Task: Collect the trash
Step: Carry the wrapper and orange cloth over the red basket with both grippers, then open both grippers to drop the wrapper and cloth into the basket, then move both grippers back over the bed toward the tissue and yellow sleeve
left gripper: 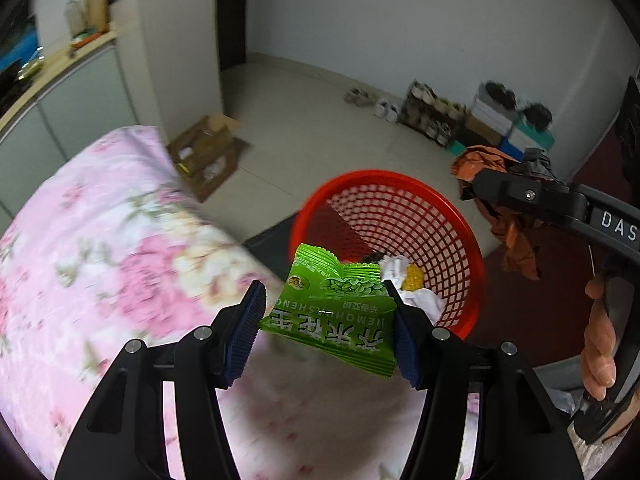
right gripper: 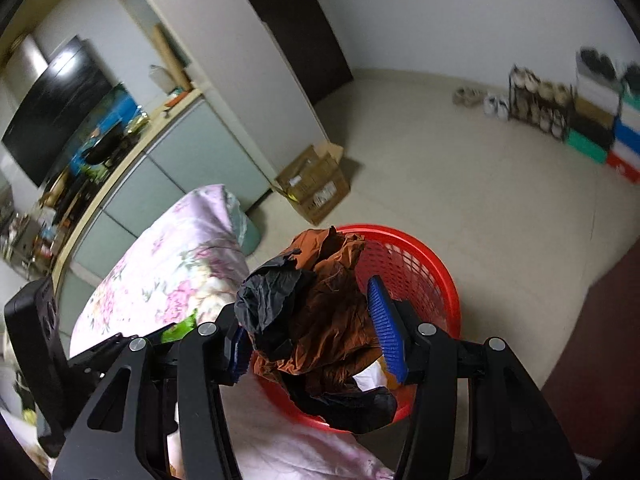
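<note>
**A:** ok so what's where, going left to right?

**B:** Left wrist view first. The left gripper (left gripper: 326,330) is pinching a green snack packet (left gripper: 340,312); both blue pads press its edges, and it sits flat between the fingers. It hangs over the edge of the pink floral bedding (left gripper: 100,260), just short of the red basket (left gripper: 472,280). The basket stands on the floor beside the bed and already has white crumpled paper (left gripper: 394,266) and something yellow (left gripper: 414,278) in it.

**A:** and the other one?

**B:** The right gripper (right gripper: 316,328) is clamped on a crumpled wad, orange-brown paper (right gripper: 336,312) with a black bag (right gripper: 268,300) bunched in on the left side. That wad sits right above the basket (right gripper: 440,280), covering most of the opening from that camera. From the left camera you can see the same wad (left gripper: 480,164) held up and to the right of the basket, with a hand (left gripper: 600,340) on the handle.

**A:** room?

**B:** Pale tile floor (right gripper: 460,200), open cardboard box (right gripper: 316,184) by the wall, TV (right gripper: 52,112) over a long counter at left, shoes and boxes (right gripper: 592,120) along the far right wall. Background's pretty blurry.
</note>
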Tool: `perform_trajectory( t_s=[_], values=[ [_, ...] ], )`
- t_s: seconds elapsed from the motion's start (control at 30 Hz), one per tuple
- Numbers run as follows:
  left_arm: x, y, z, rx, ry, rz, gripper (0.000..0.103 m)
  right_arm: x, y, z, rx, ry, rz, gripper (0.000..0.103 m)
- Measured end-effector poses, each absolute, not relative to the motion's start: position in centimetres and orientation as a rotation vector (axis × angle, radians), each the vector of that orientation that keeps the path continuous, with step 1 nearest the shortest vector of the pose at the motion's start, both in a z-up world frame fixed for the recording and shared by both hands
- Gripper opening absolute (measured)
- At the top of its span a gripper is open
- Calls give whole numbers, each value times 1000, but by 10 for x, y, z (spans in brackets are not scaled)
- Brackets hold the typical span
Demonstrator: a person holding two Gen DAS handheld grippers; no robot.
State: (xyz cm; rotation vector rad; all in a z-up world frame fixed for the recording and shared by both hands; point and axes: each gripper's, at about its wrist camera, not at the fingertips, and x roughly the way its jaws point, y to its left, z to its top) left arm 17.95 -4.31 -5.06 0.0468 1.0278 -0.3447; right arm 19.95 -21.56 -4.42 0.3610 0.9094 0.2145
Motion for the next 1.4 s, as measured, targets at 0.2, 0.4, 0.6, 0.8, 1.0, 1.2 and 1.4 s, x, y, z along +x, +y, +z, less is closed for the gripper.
perform_trajectory(
  t_s=[0.2,0.4,0.6,0.8,1.0,1.2,1.4],
  values=[
    [199,-65,-79,52,1096,-369,56,216,-222,-69,448,1000,227,59],
    [207,-70,-95,37,1132,-389,58,221,-228,-67,523,998,244,73],
    [203,-58,-85,-13,1101,-380,80,211,-233,-57,527,971,258,73],
    [190,-40,-66,-15,1061,-357,82,198,-233,-41,497,917,254,73],
    [160,5,-42,-50,1007,-311,82,181,-208,-28,395,875,294,73],
    [125,82,-18,-73,957,-183,82,164,-166,-28,275,868,380,73],
    [77,177,1,-152,905,32,85,151,-119,-36,207,912,498,73]
  ],
)
